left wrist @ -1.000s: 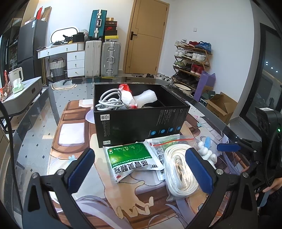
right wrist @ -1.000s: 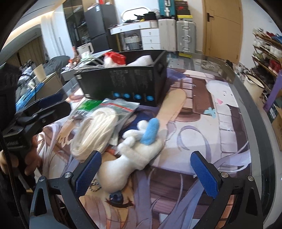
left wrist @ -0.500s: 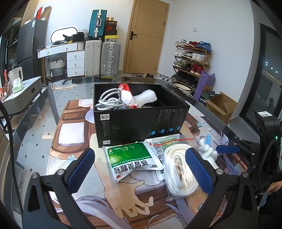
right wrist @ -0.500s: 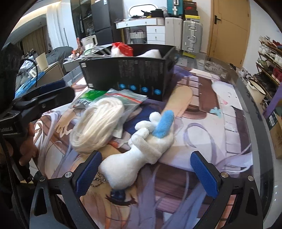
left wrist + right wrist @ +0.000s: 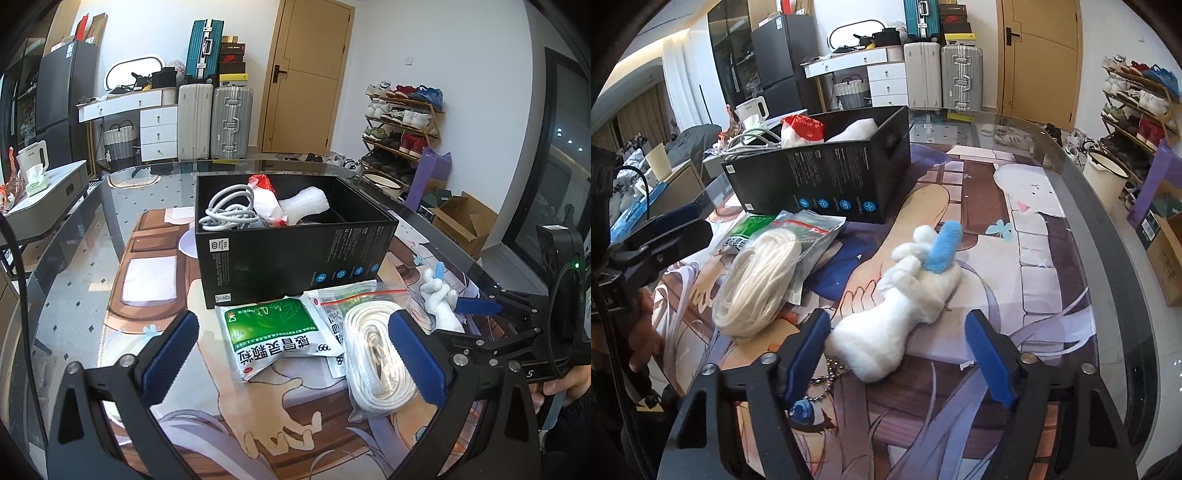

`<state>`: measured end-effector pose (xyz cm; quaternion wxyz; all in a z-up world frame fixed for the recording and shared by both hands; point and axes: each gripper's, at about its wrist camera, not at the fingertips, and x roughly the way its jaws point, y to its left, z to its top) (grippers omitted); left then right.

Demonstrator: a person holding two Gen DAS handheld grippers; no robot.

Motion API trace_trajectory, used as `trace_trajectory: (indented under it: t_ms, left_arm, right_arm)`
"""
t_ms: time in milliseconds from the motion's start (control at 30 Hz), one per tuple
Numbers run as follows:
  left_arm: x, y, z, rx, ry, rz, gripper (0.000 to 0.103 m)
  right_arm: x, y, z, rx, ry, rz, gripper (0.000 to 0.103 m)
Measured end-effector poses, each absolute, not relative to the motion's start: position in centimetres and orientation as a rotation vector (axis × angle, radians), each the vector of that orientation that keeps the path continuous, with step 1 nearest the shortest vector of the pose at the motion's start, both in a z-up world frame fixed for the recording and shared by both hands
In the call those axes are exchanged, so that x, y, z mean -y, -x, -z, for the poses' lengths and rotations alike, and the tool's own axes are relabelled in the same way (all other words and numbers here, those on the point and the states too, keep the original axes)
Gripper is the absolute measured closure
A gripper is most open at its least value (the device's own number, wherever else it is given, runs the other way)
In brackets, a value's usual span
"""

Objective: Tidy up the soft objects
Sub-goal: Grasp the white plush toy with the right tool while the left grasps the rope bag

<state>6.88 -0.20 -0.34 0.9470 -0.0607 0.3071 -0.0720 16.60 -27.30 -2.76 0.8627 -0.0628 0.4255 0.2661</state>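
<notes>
A white plush toy (image 5: 905,306) with a blue piece lies on the printed mat, its thick end between the jaws of my right gripper (image 5: 897,332). Those jaws are closing; the left pad sits at the plush's edge and the right pad stands apart from it. In the left wrist view the plush (image 5: 439,299) shows beside the right gripper's blue pad. My left gripper (image 5: 293,332) hangs open over a green packet (image 5: 273,336) and a bagged white rope coil (image 5: 376,362), touching neither. Behind them stands an open black box (image 5: 295,254).
The box holds a white cable (image 5: 229,214), a red-and-white bag (image 5: 266,199) and a white foam roll (image 5: 306,203). A ball chain (image 5: 823,380) trails from the plush. The glass table's curved edge (image 5: 1108,258) runs on the right; a person's hand holds each gripper.
My right gripper has shifted over the plush and its jaws have narrowed around the toy's thick end. The left gripper and the other objects have not moved.
</notes>
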Motion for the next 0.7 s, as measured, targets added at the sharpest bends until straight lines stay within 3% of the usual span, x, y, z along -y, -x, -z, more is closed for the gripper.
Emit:
trace_trajectory:
  t_ms: [300, 400, 533, 700]
  left_arm:
    - [0.2, -6.9, 0.3, -0.624, 0.123, 0.146, 0.000]
    - [0.1, -6.9, 0.3, -0.624, 0.124, 0.145, 0.000]
    - [0.2, -6.9, 0.3, -0.625, 0.123, 0.145, 0.000]
    - [0.2, -6.9, 0.3, -0.629, 0.120, 0.143, 0.000]
  right_arm:
    - [27.0, -17.9, 2.9, -0.896, 0.073, -0.517, 0.027]
    - [26.4, -18.2, 3.0, -0.890, 0.101, -0.487, 0.032]
    - [25.8, -18.0, 3.0, -0.875, 0.139, -0.492, 0.045]
    - [26.2, -17.6, 2.9, -0.866, 0.130, -0.511, 0.073]
